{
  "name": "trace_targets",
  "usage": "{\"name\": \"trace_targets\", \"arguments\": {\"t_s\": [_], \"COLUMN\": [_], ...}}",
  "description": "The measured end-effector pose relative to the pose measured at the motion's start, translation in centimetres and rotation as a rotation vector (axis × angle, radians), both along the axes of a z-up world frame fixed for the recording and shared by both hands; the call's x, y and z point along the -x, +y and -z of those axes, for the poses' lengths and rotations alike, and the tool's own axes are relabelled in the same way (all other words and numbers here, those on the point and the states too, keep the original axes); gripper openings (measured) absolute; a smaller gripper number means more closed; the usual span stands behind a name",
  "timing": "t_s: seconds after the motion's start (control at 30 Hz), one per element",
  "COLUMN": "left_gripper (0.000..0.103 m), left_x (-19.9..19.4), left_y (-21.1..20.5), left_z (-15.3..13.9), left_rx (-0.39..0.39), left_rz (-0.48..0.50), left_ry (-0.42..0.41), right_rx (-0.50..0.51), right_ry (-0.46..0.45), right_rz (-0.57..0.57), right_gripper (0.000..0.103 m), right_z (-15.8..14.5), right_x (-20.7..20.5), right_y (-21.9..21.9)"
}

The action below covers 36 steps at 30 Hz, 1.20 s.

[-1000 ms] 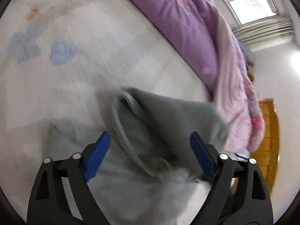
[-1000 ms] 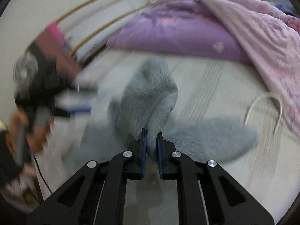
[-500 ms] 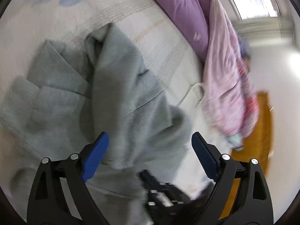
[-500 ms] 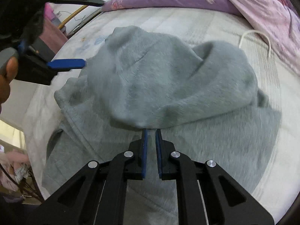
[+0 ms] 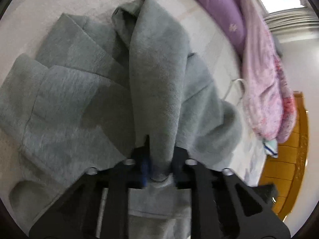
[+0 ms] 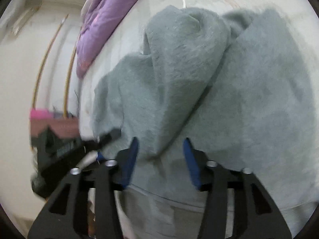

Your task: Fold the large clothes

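Observation:
A large grey fleece garment (image 5: 83,91) lies bunched on the pale bed sheet (image 5: 39,6). My left gripper (image 5: 159,159) is shut on a raised ridge of the garment that runs away from it. In the right wrist view the same garment (image 6: 249,103) fills the middle. My right gripper (image 6: 160,157) is open, its blue pads (image 6: 130,159) on either side of a hanging fold that they do not pinch. The left gripper's black body (image 6: 65,149) shows at the left of that view.
A purple and pink quilt (image 5: 259,59) is heaped along the far side of the bed, also in the right wrist view (image 6: 99,20). A white cord (image 5: 237,87) lies by it. An orange wooden headboard (image 5: 285,159) stands at the right. A pink item (image 6: 41,115) is beyond the bed edge.
My left gripper has gone from wide open to shut on a ridge of the garment. My right gripper has opened and let go of the fold it held.

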<state>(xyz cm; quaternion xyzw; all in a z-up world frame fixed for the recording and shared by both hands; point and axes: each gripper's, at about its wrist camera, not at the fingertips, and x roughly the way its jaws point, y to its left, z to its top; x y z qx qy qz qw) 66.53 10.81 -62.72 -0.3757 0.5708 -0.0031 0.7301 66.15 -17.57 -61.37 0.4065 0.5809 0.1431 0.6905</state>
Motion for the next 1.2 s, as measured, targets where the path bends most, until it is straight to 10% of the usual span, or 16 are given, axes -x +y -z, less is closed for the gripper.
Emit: {"name": "trace_targets", "arguments": {"t_s": [0.13,0.17,0.2,0.47,0.7,0.97,1.2], "left_gripper": [0.009,0.009,0.008,0.008,0.009,0.045,0.064], "left_x": [1.6,2.2,2.7,9.4,13.4,13.6,12.9], "left_y": [0.2,0.2,0.2,-2.2,-4.7,-5.2,-1.9], "left_z": [-1.0,-1.2,-1.5,-3.6,-0.4,1.9,-4.2], "left_rx": [0.016,0.017,0.004,-0.096,-0.165,-0.147,-0.226], "left_rz": [-0.002,-0.001,0.006,0.115,0.136,0.18,0.135], "left_ry": [-0.025,-0.034,-0.037,-0.065,-0.006,0.051,-0.062], "right_rx": [0.029,0.032,0.038,0.165,0.26,0.287,0.342], "right_ry": [0.055,0.043,0.039,-0.103,-0.03,0.044,0.055], "right_rz": [0.046,0.039,0.025,-0.14,-0.15,-0.103,-0.045], "right_gripper": [0.045,0.011,0.004,0.004,0.004,0.007,0.03], "right_z": [1.3,1.3,1.2,-4.7,-1.3,1.2,-2.5], "right_x": [-1.1,-1.3,-1.4,2.4,6.1,6.0,6.0], "right_y": [0.6,0.8,0.9,0.7,0.4,-1.5,-3.1]}}
